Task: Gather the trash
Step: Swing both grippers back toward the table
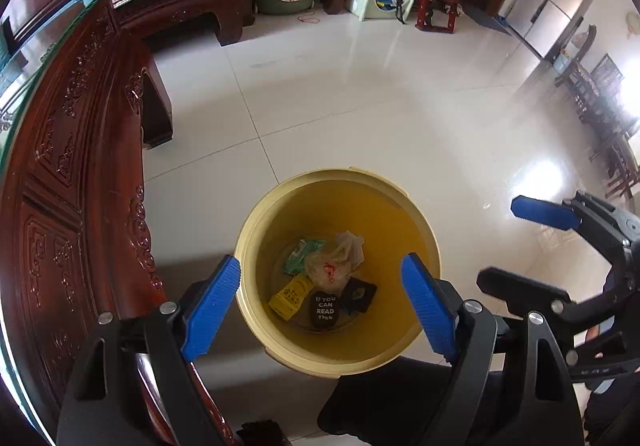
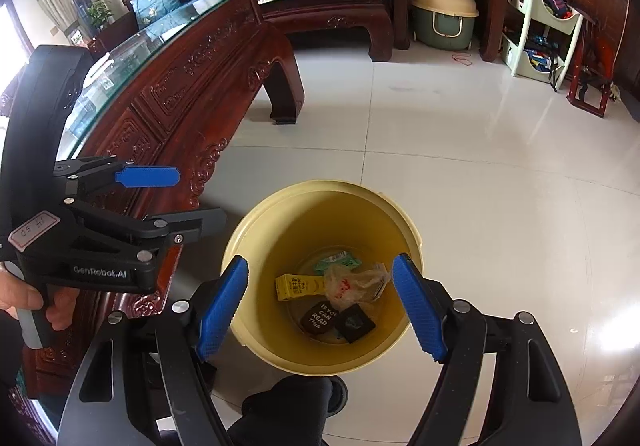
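White tile floor (image 1: pixel 360 94), carved wood table (image 2: pixel 192 86) at left. Yellow bin (image 1: pixel 338 354) on floor holds trash: plastic bag (image 1: pixel 330 268), yellow packet (image 1: pixel 290 296), green wrapper (image 1: pixel 300 252), black pieces. Left gripper (image 1: pixel 320 310) and right gripper (image 2: pixel 320 306) above bin, both spread wide, empty.

Bright daylight enters from the right of the left wrist view, throwing white glare on the glossy tile floor (image 1: pixel 540 174). Both fisheye views bend straight lines and go black at the corners. The yellow bin's (image 2: pixel 288 230) inside sits dimmer, slightly soft.
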Demonstrator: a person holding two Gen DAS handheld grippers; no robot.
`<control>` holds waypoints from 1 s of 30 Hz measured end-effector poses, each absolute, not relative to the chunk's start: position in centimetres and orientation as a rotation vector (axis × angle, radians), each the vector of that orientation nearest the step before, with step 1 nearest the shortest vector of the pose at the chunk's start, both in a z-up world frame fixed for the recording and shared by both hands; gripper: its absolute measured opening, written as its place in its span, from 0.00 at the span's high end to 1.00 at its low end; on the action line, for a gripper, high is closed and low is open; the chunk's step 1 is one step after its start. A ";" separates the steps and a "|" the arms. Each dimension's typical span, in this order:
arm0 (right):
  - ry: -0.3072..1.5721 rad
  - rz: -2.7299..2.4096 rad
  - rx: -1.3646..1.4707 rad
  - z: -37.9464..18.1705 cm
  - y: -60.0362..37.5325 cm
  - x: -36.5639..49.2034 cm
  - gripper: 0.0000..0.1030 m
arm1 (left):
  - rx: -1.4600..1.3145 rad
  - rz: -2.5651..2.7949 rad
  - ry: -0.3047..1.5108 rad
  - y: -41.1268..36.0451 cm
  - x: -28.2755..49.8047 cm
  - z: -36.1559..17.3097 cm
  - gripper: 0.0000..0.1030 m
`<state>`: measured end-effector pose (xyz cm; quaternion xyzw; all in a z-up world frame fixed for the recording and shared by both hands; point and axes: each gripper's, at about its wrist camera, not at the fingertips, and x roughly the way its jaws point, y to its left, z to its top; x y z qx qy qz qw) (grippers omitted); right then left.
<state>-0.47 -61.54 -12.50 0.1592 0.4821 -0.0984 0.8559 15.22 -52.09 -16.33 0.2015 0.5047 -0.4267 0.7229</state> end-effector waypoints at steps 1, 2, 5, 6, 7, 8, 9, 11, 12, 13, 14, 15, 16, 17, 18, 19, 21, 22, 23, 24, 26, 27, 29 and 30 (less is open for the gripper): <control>1.008 -0.209 0.335 -12.2 -61.4 -0.6 0.25 | 0.432 -0.942 1.114 -51.9 15.3 -16.0 0.20; 1.000 -0.213 0.330 -11.8 -61.2 -0.8 0.23 | 0.414 -0.944 1.106 -51.5 15.4 -15.4 0.20; 0.973 -0.214 0.310 -10.5 -60.3 -1.3 0.22 | 0.373 -0.934 1.070 -50.2 15.6 -13.8 0.20; 0.965 -0.214 0.302 -10.0 -59.9 -1.3 0.21 | 0.353 -0.931 1.063 -49.5 15.7 -13.3 0.20; 0.957 -0.213 0.295 -9.6 -59.5 -1.4 0.19 | 0.334 -0.926 1.059 -48.8 15.7 -12.7 0.20; 0.941 -0.211 0.284 -8.9 -58.9 -1.5 0.17 | 0.317 -0.922 1.057 -48.0 15.7 -12.3 0.20; 0.926 -0.210 0.277 -8.4 -58.4 -1.5 0.16 | 0.293 -0.920 1.055 -46.9 15.7 -11.8 0.20; 0.901 -0.205 0.261 -7.4 -57.2 -1.4 0.15 | 0.265 -0.900 1.037 -44.8 15.6 -10.8 0.20; 0.892 -0.194 0.256 -6.9 -56.3 -1.2 0.14 | 0.255 -0.884 1.021 -43.4 15.5 -10.2 0.20; 0.881 -0.179 0.252 -6.5 -55.5 -1.1 0.14 | 0.248 -0.872 1.008 -42.2 15.4 -9.6 0.20; 0.868 -0.158 0.246 -5.9 -54.3 -0.8 0.13 | 0.237 -0.856 0.993 -40.7 15.3 -9.1 0.20; 0.861 -0.141 0.240 -5.5 -53.5 -0.5 0.13 | 0.226 -0.834 0.979 -39.1 15.3 -8.5 0.20; 0.849 -0.121 0.230 -4.9 -52.6 -0.1 0.12 | 0.217 -0.813 0.964 -37.4 15.3 -8.0 0.20; 0.833 -0.099 0.218 -4.3 -51.3 0.3 0.09 | 0.210 -0.789 0.951 -35.8 15.3 -7.5 0.19; 0.820 -0.084 0.208 -3.9 -50.2 0.7 0.09 | 0.201 -0.758 0.934 -33.9 15.4 -6.9 0.19; 0.808 -0.067 0.199 -3.4 -49.0 1.2 0.08 | 0.193 -0.733 0.917 -32.2 15.4 -6.4 0.17; 0.793 -0.019 0.189 -2.8 -46.7 2.3 0.08 | 0.173 -0.664 0.882 -28.6 15.6 -5.3 0.11; 0.794 0.009 0.186 -2.6 -45.4 2.9 0.08 | 0.161 -0.626 0.866 -26.7 15.7 -4.9 0.08; 0.793 0.030 0.182 -2.4 -44.3 3.4 0.08 | 0.152 -0.598 0.857 -25.3 15.8 -4.5 0.06; 0.792 0.058 0.176 -2.2 -42.8 4.0 0.08 | 0.131 -0.557 0.848 -23.3 16.0 -4.2 0.04; 0.788 0.114 0.155 -1.8 -39.8 5.3 0.08 | 0.086 -0.501 0.849 -20.2 16.6 -3.9 0.04; 0.787 0.132 0.146 -1.7 -38.6 5.7 0.08 | 0.066 -0.480 0.855 -18.7 17.0 -3.8 0.04; 0.786 0.173 0.124 -1.3 -35.8 6.8 0.08 | 0.041 -0.436 0.860 -16.2 17.9 -3.9 0.04; 0.787 0.188 0.117 -1.2 -34.7 7.2 0.08 | 0.035 -0.409 0.860 -14.9 18.3 -3.9 0.04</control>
